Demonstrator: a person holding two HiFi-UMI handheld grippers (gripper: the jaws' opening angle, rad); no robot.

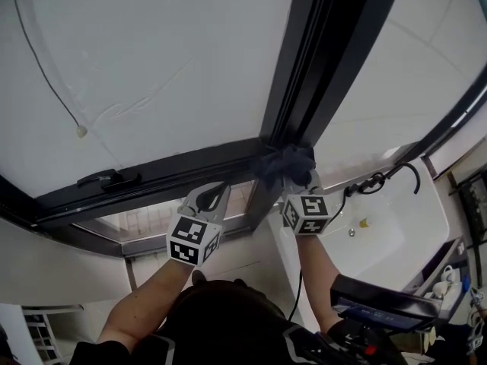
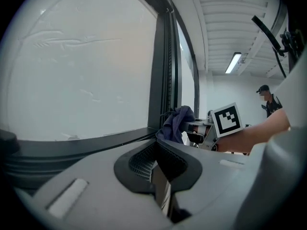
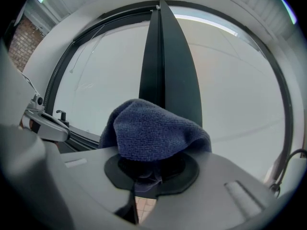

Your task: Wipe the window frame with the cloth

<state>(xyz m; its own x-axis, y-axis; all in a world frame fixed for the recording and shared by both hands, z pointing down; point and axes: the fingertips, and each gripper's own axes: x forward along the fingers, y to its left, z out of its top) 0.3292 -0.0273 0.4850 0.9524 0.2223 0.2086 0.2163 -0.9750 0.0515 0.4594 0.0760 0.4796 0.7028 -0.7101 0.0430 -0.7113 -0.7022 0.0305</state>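
Overhead, the right hand-held gripper (image 1: pixel 294 182) pinches a dark blue cloth (image 1: pixel 285 161) and holds it at the window frame (image 1: pixel 308 59), just where the frame's upright meets the lower rail (image 1: pixel 175 169). We read this placement as deliberate: such a corner collects dirt, and the cloth, bunched over the jaw tips, offers a padded face to the metal instead of bare jaws. The right gripper view confirms the pinch, with the cloth's tail caught between the jaws and its bulk mounded over them toward 12 o'clock. The left hand-held gripper (image 1: pixel 208 200) lies near the right one, at its 9 o'clock, with jaws pressed together on nothing. We judge that it is merely raised alongside and has no part in the wipe. A latch (image 1: pixel 106 179) sits on the lower rail farther toward 9 o'clock, well apart from the cloth.

Several things escape us. The cloth covers the right jaw tips in the head view and hides the foot of the upright in the right gripper view, so we cannot tell how firmly cloth and frame touch. The glass (image 1: pixel 152 59) is milky and shows nothing behind it. The frame leaves the picture at 12 and 8 o'clock, so its extent is unknown.
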